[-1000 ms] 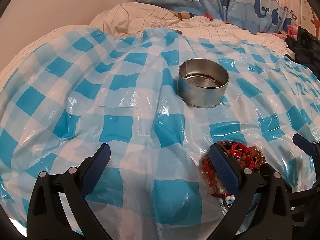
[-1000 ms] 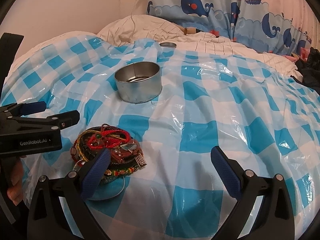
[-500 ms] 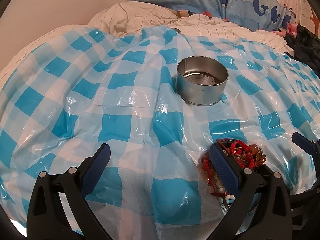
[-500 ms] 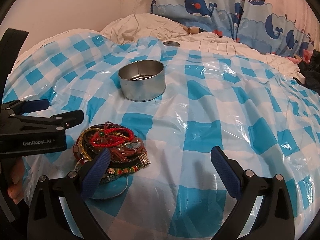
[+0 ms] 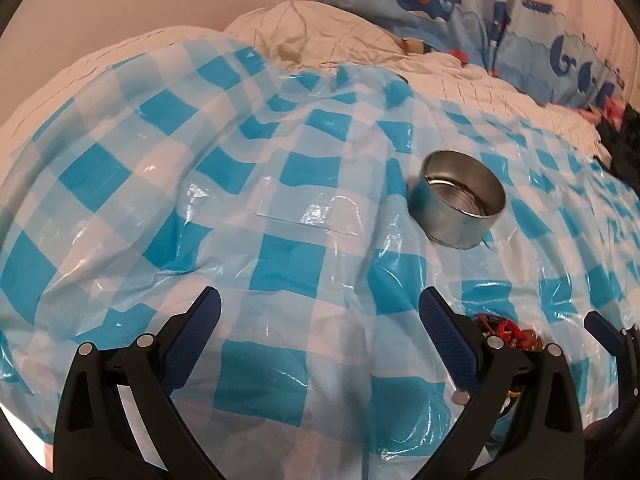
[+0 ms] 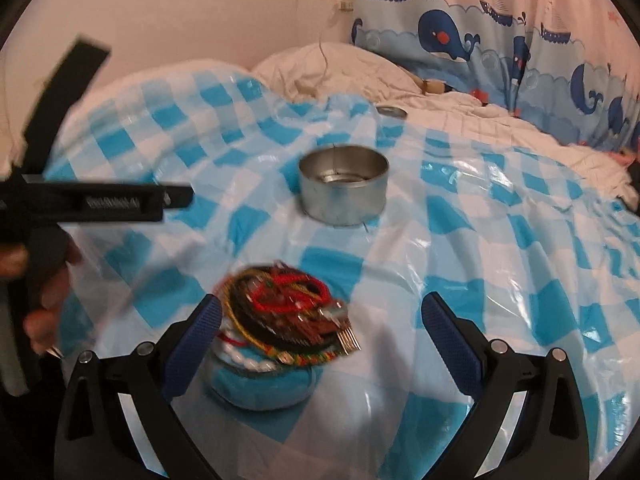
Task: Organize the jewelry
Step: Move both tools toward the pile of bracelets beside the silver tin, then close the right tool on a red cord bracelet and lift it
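Right wrist view has the right gripper (image 6: 320, 330) spread wide and empty, the bracelet pile (image 6: 286, 316) at its 9 o'clock beside the left finger, seemingly lined up for transfer into the open tin (image 6: 343, 184) at 12, while the left gripper (image 5: 320, 330) hangs open too

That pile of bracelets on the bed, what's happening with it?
A person holds a gripper in each hand over a blue checked plastic sheet. The pile of bracelets lies untouched near the right gripper, which is open. The left gripper is open too. The round metal tin beyond looks empty, so sorting hasn't begun.
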Motion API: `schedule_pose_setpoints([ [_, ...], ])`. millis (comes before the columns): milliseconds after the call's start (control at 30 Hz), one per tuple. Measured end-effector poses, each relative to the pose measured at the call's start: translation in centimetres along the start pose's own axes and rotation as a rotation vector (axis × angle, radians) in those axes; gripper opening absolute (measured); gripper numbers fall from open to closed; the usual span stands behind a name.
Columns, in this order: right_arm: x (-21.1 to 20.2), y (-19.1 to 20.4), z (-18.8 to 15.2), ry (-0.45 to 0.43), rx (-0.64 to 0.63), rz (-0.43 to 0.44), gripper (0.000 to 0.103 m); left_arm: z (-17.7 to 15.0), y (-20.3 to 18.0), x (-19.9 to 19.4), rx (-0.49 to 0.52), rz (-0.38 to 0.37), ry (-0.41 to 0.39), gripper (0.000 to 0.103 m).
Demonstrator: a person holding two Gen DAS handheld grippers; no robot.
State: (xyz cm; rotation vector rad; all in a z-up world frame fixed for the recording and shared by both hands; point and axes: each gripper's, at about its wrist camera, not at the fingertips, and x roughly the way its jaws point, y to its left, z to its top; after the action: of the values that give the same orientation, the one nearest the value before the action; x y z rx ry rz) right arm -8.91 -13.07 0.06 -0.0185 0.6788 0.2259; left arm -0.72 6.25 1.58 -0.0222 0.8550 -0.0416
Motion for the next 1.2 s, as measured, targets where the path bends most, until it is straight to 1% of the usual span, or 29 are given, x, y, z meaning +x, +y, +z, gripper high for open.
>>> schedule_pose_setpoints([
  [67,0.1,-0.2,0.3,0.006,0.005,0.012,0.095,0.1,0.0,0.0,-0.004,-0.011,0.005,0.095],
  [133,0.5,0.0,0.3,0.019,-0.005,0.013,0.089,0.1,-0.3,0.0,0.007,-0.015,0.005,0.095],
  [200,1.1,0.2,0.5,0.043,-0.008,0.043,0.068,0.0,-0.7,-0.2,0.020,-0.019,0.008,0.095],
  [233,1.4,0.4,0.6,0.055,-0.016,0.049,0.066,0.0,-0.9,-0.2,0.024,-0.023,0.008,0.095],
  [367,2.3,1.2,1.5,0.073,-0.065,0.059,0.065,0.1,-1.0,-0.3,0.022,-0.029,0.009,0.095],
  [433,2.6,1.6,1.8,0.079,-0.095,0.063,0.062,0.1,-0.7,-0.3,0.013,-0.031,0.007,0.095],
  [467,3.0,1.8,1.9,0.094,-0.106,0.070,0.053,0.2,-0.7,-0.4,0.010,-0.031,0.007,0.095],
  [500,3.3,1.8,1.8,0.107,-0.108,0.074,0.040,0.2,-0.6,-0.4,0.008,-0.032,0.007,0.095],
  [533,3.7,1.7,1.6,0.121,-0.110,0.073,0.035,0.2,-0.6,-0.4,0.006,-0.033,0.008,0.095],
  [567,4.0,1.7,1.4,0.134,-0.112,0.070,0.022,0.2,-0.6,-0.4,0.005,-0.034,0.008,0.095],
  [600,4.2,1.5,1.2,0.143,-0.107,0.064,0.012,0.2,-0.6,-0.4,0.007,-0.034,0.007,0.095],
  [633,4.2,1.2,1.2,0.145,-0.096,0.067,0.011,0.2,-0.6,-0.4,0.008,-0.034,0.007,0.095],
  [733,3.8,-0.1,1.3,0.139,-0.005,0.127,0.011,0.2,-0.7,-0.5,0.018,-0.040,0.009,0.095],
  [833,3.4,-2.1,1.4,0.130,0.121,0.195,0.011,0.1,-1.1,-0.7,0.035,-0.049,0.011,0.095],
  [900,3.1,-3.5,1.4,0.118,0.206,0.228,0.011,0.0,-1.3,-0.9,0.045,-0.072,0.012,0.095],
  [967,2.7,-4.7,1.5,0.107,0.266,0.237,0.011,-0.1,-1.7,-1.3,0.063,-0.117,0.009,0.095],
  [1000,2.6,-5.1,1.5,0.105,0.283,0.241,0.011,-0.3,-2.1,-1.5,0.083,-0.142,0.007,0.095],
  [1100,2.5,-6.3,1.3,0.105,0.350,0.263,0.011,-1.3,-4.2,-1.9,0.188,-0.237,0.011,0.095],
  [1200,2.5,-7.1,1.1,0.110,0.397,0.276,0.011,-2.4,-6.3,-2.3,0.285,-0.277,0.003,0.095],
])
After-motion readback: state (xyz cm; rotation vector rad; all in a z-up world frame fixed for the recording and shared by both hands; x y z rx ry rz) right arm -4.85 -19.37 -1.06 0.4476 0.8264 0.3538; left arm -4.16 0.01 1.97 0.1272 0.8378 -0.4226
